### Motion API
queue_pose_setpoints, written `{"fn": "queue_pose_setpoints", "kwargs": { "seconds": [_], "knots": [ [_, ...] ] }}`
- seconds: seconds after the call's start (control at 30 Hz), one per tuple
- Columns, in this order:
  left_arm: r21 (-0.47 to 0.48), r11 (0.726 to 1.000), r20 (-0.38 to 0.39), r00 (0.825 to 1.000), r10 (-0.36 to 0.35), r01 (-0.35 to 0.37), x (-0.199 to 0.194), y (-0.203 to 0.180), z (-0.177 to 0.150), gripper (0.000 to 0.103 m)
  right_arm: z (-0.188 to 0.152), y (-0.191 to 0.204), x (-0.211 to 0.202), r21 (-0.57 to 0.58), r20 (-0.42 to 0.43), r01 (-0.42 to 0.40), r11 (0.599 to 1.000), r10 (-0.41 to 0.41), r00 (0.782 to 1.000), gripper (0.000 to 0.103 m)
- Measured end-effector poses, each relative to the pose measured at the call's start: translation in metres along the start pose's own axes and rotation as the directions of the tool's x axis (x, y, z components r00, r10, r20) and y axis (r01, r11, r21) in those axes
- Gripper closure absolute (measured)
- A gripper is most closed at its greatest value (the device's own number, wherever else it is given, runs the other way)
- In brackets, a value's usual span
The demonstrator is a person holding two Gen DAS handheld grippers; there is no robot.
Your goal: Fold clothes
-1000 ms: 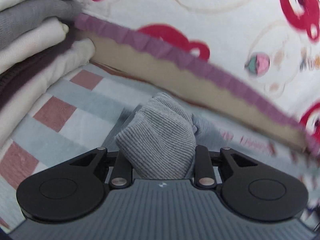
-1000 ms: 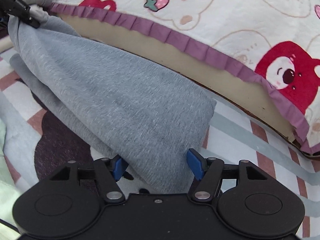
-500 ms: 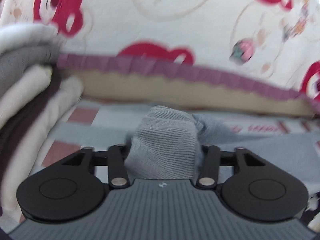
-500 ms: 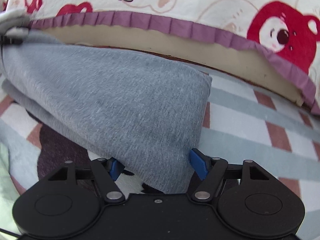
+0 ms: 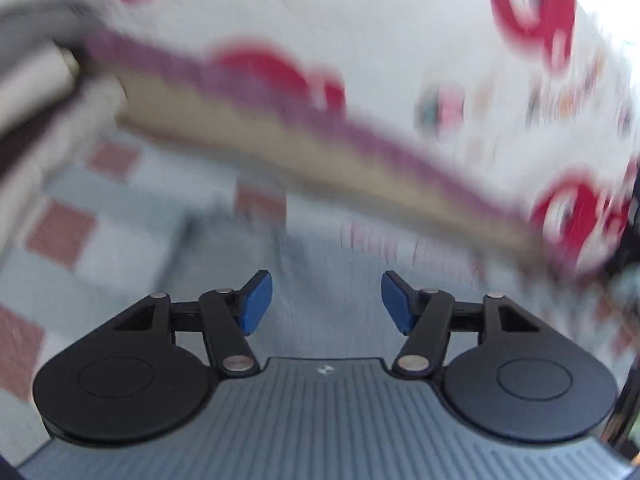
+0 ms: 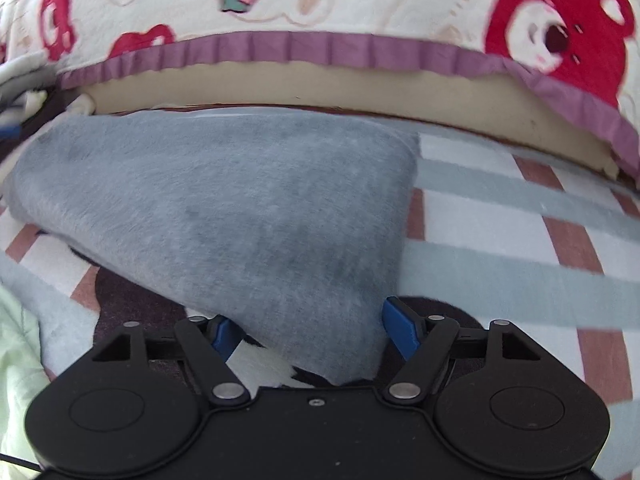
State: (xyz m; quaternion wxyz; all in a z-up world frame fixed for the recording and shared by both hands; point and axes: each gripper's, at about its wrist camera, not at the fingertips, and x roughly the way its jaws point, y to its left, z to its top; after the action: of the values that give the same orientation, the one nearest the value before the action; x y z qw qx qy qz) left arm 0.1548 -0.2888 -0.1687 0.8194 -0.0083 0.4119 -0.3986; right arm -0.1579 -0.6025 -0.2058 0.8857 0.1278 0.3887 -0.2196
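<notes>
The grey fleecy folded garment [image 6: 240,216] lies on the bed's checked sheet of white, grey-blue and brick-red squares [image 6: 500,216]. In the right wrist view its long axis runs from the far left, where it is broad, to a narrow corner at the near middle, so that it points toward the camera. Its far edge lies just beside the bed's tan side [image 6: 320,84] under a pleated purple frill [image 6: 304,50].

The right tongs [image 6: 306,330] stand wide, and the near corner of the garment sits between the two blue pads [image 6: 400,324]. The cloth reaches both pads, but I cannot tell whether they press on it.

The left tongs [image 5: 326,300] are empty: their jaws are closing, with a clear gap between the blue pads [image 5: 256,300] and only blurred grey cloth [image 5: 332,264] lying beyond them. That view is badly smeared.

Behind the garment rises a cream quilt printed with red bears and a strawberry [image 6: 560,20]. A stack of folded white and grey clothes [image 5: 32,92] sits at the far left of the left wrist view, against the frill. A pale green cloth [image 6: 16,360] lies at the near left of the right wrist view, and a dark brown patch [image 6: 132,296] shows beneath the garment's near edge.
</notes>
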Motion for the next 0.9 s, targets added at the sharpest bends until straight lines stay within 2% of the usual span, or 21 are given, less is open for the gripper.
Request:
{"fn": "queue_pose_setpoints", "kwargs": {
  "seconds": [0.03,0.1,0.17,0.23,0.33,0.37,0.43,0.47,0.53,0.57,0.63,0.7,0.8,0.9],
  "knots": [
    [0.011,1.0,-0.041,0.999,0.025,-0.025,0.013,-0.002,-0.006,0.05,-0.001,-0.006,0.001,0.04,-0.008,0.0,0.999,0.001,1.0,0.026],
    [0.013,0.996,-0.063,0.994,0.093,-0.092,0.036,0.002,-0.017,0.053,-0.004,-0.02,0.003,0.126,-0.013,-0.014,0.992,0.016,1.0,0.026],
    [0.018,0.994,-0.025,0.994,0.106,-0.106,0.039,0.002,-0.017,0.054,-0.008,-0.028,0.004,0.18,0.001,-0.041,0.983,0.042,0.999,0.026],
    [0.032,0.99,-0.021,0.99,0.139,-0.138,0.039,-0.004,-0.015,0.054,-0.01,-0.029,0.005,0.197,0.021,-0.06,0.979,0.057,0.998,0.025],
    [0.111,0.976,0.031,0.982,0.186,-0.189,0.033,-0.019,-0.023,0.054,-0.009,-0.03,0.008,0.2,0.051,-0.094,0.975,0.085,0.995,0.027],
    [0.149,0.968,0.069,0.978,0.196,-0.204,0.027,-0.03,-0.025,0.054,-0.007,-0.031,0.006,0.202,0.083,-0.114,0.973,0.099,0.992,0.036],
    [0.212,0.952,0.153,0.969,0.193,-0.223,0.015,-0.051,-0.029,0.053,-0.004,-0.032,-0.003,0.205,0.17,-0.167,0.964,0.133,0.976,0.064],
    [0.22,0.955,0.194,0.969,0.154,-0.196,0.006,-0.064,-0.03,0.052,-0.002,-0.034,-0.011,0.208,0.222,-0.189,0.96,0.141,0.965,0.07],
    [0.2,0.978,0.207,0.978,0.016,-0.058,-0.001,-0.084,-0.032,0.047,0.004,-0.034,-0.026,0.213,0.293,-0.206,0.955,0.138,0.946,0.078],
    [0.185,0.982,0.177,0.982,-0.058,0.025,0.004,-0.093,-0.032,0.045,0.008,-0.033,-0.03,0.204,0.306,-0.206,0.957,0.137,0.942,0.079],
    [0.173,0.979,0.065,0.991,-0.117,0.105,0.03,-0.11,-0.036,0.044,0.015,-0.029,-0.035,0.177,0.321,-0.205,0.963,0.141,0.937,0.08],
    [0.166,0.981,-0.031,0.994,-0.101,0.105,0.055,-0.121,-0.045,0.044,0.02,-0.031,-0.039,0.19,0.329,-0.22,0.957,0.149,0.932,0.08],
    [0.204,0.978,-0.033,0.999,-0.043,0.049,0.064,-0.13,-0.056,0.044,0.024,-0.033,-0.043,0.214,0.342,-0.257,0.942,0.175,0.923,0.08],
    [0.208,0.976,-0.038,0.998,-0.051,0.058,0.064,-0.128,-0.055,0.044,0.032,-0.031,-0.043,0.238,0.341,-0.277,0.931,0.187,0.921,0.078]
  ]
}}
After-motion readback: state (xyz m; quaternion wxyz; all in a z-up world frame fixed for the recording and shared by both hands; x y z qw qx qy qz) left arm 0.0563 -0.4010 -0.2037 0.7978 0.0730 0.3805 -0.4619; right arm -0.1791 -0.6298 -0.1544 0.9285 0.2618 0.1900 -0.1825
